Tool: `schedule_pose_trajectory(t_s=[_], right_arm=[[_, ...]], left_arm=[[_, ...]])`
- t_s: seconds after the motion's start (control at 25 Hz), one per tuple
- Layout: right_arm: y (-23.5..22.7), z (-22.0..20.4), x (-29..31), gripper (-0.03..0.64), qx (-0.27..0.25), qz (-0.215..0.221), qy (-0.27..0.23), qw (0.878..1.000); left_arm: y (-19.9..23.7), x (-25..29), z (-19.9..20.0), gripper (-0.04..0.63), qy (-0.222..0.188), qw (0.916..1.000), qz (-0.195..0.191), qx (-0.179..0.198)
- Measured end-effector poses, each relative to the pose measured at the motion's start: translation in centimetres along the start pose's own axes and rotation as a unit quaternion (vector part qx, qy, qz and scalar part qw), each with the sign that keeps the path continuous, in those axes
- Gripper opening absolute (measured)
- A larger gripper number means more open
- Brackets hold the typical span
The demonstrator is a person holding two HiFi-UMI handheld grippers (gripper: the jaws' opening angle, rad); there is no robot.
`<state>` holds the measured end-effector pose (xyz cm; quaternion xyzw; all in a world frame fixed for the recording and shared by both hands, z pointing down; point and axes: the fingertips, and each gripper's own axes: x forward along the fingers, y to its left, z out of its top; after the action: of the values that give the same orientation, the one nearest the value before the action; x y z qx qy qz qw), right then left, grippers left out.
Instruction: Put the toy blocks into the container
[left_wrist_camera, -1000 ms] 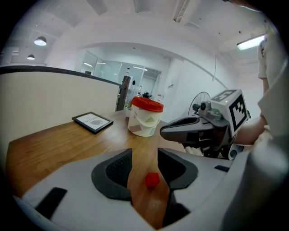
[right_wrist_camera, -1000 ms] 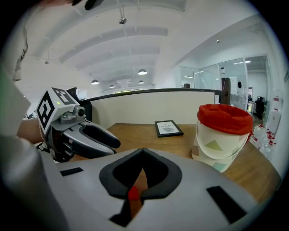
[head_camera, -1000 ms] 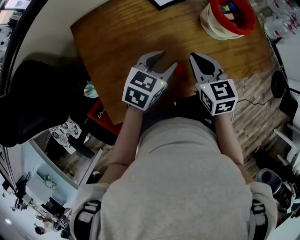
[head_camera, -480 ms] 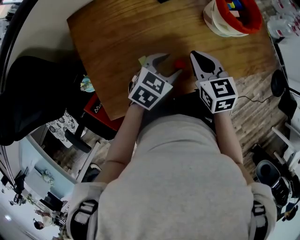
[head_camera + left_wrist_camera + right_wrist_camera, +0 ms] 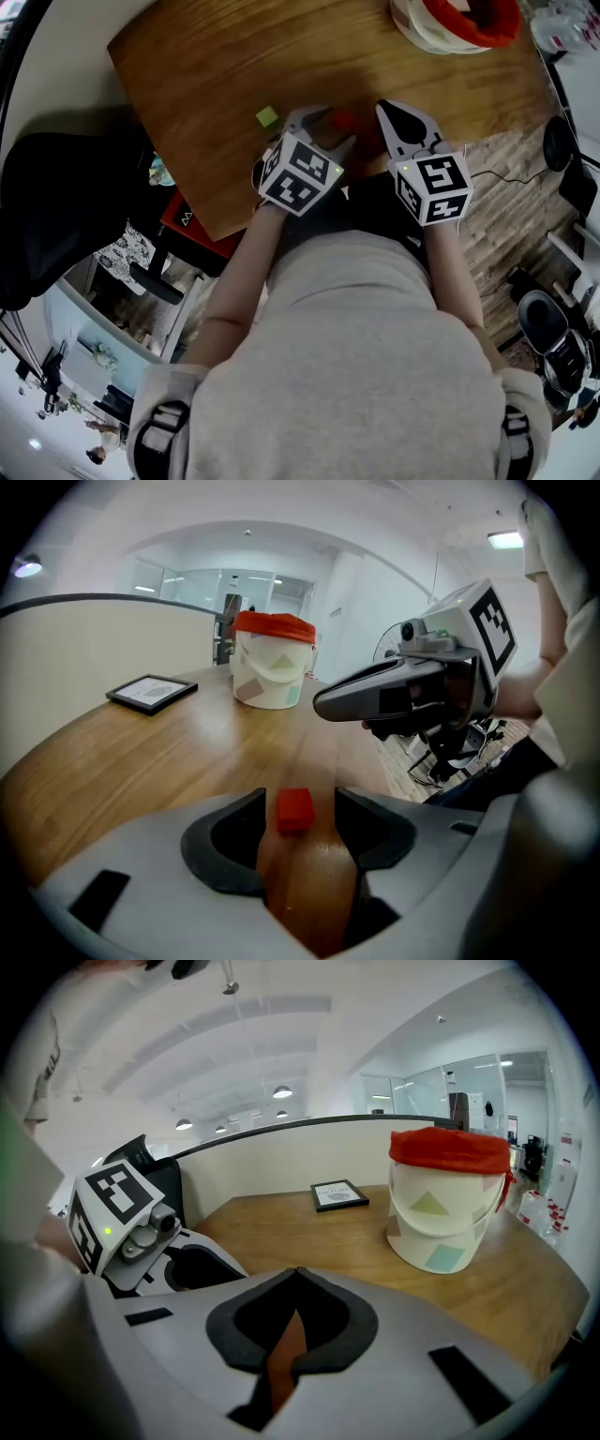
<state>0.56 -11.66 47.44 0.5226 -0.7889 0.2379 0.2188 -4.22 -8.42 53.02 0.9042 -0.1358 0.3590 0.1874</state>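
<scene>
- Your left gripper [image 5: 328, 129] has come down close to the brown wooden table [image 5: 206, 66] and tipped forward more than it was a second ago.
- Its jaws have just been opening and then came in a tiny bit. Now they stand wide apart.
- The small red toy cube [image 5: 293, 810] sits on the table between the two jaw tips, a little nearer the left one. The pads do not press on it, so you are not holding anything yet.
- You look lined up now. I think your next job is to squeeze the jaws on the cube.
- The cube is small, so close on its middle or it may slip out.
- Your right gripper [image 5: 296, 1272] has its jaws pressed together with nothing in them. It hangs just to the right of the left one.
- A small green toy block [image 5: 267, 116] has come into sight on the table, just to the left of your left gripper. It still needs picking up too.
- The white bucket with the red cloth lining [image 5: 442, 1206] stands ahead and to the right of both grippers, well apart from the red cube. You will have to carry the cube over there.
</scene>
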Motion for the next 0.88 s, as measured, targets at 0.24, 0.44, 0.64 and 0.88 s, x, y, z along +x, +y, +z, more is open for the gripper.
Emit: schedule_pose_trajectory(t_s=[0.24,0.44,0.64,0.88], right_arm=[[-1.0,-1.7,-0.7,0.011,0.015,-0.011,0.008,1.000],[-1.8,-2.7,-0.6,0.011,0.025,-0.012,0.015,0.999],[-2.6,-3.2,-0.7,0.011,0.032,-0.008,0.017,0.999],[-3.8,-3.2,-1.0,0.011,0.033,-0.003,0.016,0.999]], left_arm=[[0.2,1.5,-0.2,0.232,0.007,0.9999,0.009,0.000],[0.3,2.7,-0.6,0.232,0.020,0.9997,0.013,0.005],[0.7,3.7,-0.7,0.219,0.032,0.9993,0.020,0.000],[0.8,4.1,-0.6,0.164,0.038,0.9986,0.036,-0.011]])
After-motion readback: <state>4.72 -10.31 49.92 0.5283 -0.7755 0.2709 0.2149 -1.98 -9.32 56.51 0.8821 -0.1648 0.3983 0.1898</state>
